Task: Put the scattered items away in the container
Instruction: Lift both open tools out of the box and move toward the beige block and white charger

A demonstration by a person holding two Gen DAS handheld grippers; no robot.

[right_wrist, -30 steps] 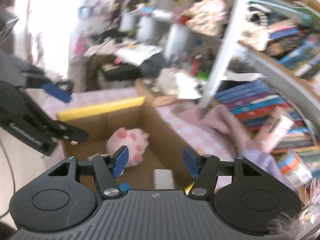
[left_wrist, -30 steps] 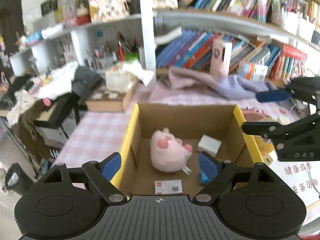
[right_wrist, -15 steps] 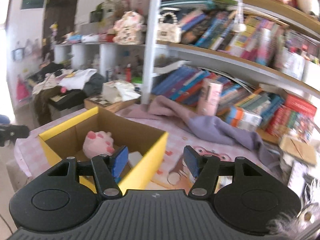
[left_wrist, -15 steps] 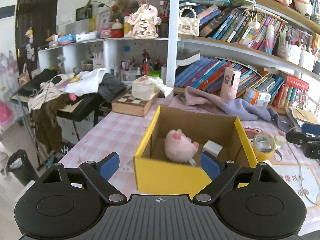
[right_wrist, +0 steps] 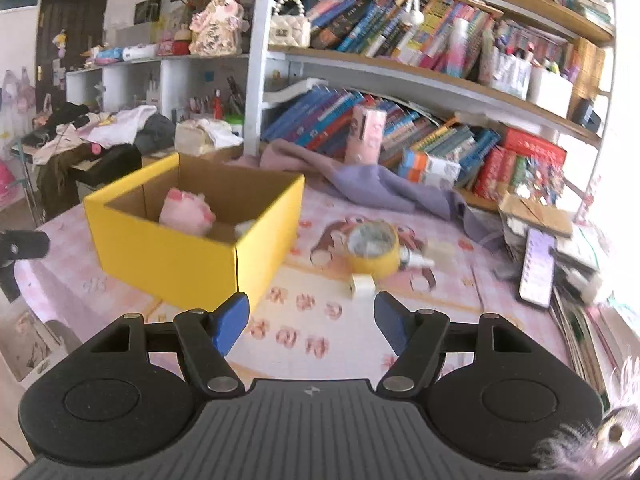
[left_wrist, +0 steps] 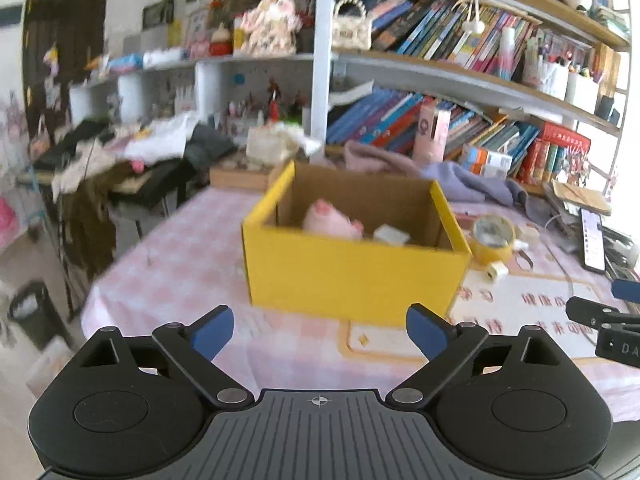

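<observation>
Yellow box [left_wrist: 356,272] stands on the desk [right_wrist: 320,320], pink plush [right_wrist: 186,212] inside. Tape roll [right_wrist: 374,250] lies at the box's three o'clock. Left claw [left_wrist: 320,330] wide, empty. Right claw [right_wrist: 312,320] half-spread, jaws just opening, nothing between them.

The letters "DA" stand in white on the black body of the right gripper [left_wrist: 618,350] at the right edge of the left wrist view; the rest is cut off. Large pink Chinese characters are printed on the table mat [right_wrist: 304,322] before the yellow box, too blurred to read. Book spines on the shelf [right_wrist: 400,76] carry print too small to read.
</observation>
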